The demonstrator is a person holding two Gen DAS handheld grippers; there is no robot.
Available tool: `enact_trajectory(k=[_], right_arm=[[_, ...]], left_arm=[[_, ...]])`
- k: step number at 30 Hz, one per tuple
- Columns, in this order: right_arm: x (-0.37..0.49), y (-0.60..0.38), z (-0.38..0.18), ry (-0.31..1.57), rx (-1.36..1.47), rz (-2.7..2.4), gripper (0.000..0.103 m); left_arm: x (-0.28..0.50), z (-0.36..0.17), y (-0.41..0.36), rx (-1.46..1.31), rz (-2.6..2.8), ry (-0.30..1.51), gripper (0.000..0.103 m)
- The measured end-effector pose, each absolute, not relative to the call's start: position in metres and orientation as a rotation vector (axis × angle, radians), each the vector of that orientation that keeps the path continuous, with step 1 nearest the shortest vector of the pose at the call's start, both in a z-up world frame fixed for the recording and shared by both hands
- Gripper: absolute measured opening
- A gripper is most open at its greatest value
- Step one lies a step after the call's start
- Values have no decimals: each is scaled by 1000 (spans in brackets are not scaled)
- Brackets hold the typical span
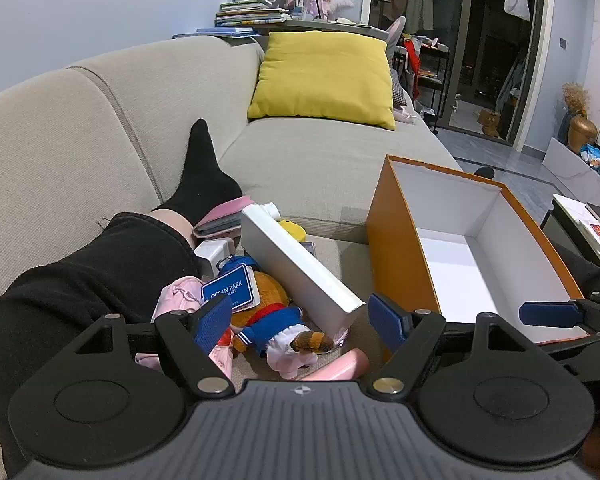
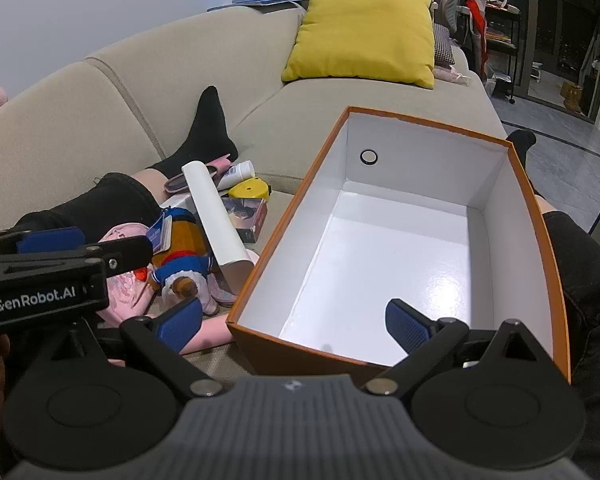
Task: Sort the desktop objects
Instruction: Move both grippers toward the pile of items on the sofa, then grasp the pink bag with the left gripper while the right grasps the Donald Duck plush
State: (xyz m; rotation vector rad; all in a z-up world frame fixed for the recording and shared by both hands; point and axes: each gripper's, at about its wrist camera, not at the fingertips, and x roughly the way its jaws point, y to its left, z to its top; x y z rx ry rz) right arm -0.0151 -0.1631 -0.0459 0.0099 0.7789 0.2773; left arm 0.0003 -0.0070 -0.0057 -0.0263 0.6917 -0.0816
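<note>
A beige fabric sofa [image 1: 324, 160] carries everything. On its seat stand an open orange cardboard box with a white inside [image 2: 400, 240] and a yellow square cushion [image 1: 324, 76]. Beside the box lies a heap: a long white box [image 1: 300, 268], a brown plush toy in blue sailor clothes [image 1: 268, 320], a pink wallet [image 1: 220, 220].

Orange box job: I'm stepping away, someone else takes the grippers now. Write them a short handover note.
Left gripper: open, holding nothing, above the pile.
Right gripper: open, holding nothing, over the near rim of the orange cardboard box with white inside.
Box holds nothing yet.
Still on the beige sofa left of the box: brown plush toy in blue sailor outfit, long white box, yellow round case, pink items.
Done: nothing sorted. Left: everything.
</note>
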Motion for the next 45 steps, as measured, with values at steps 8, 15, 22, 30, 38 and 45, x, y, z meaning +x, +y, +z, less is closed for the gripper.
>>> enact_trajectory(k=[8,15,22,30,38,45], right_arm=[[-14,-162,-46,784,4,274,98],[-12,-160,-47,787,0,281,98],[-6,-158,-39,731,-22,353,98],[21,-138,-23,733,-111,501,63],[52,-85,-40,873,-187,716,46],[69,-42,-69,946,-327,774,41]], left_arm=[[0,-6,-7,-24,-84,694,89],[1,-6,-4,-23,-85,701,89],[7,-6,11,-38,-72,730,80],[22,-5,38,-33,-67,783,56],[52,-24,63,13,-1,921,56],[72,-44,69,101,-15,1013,55]])
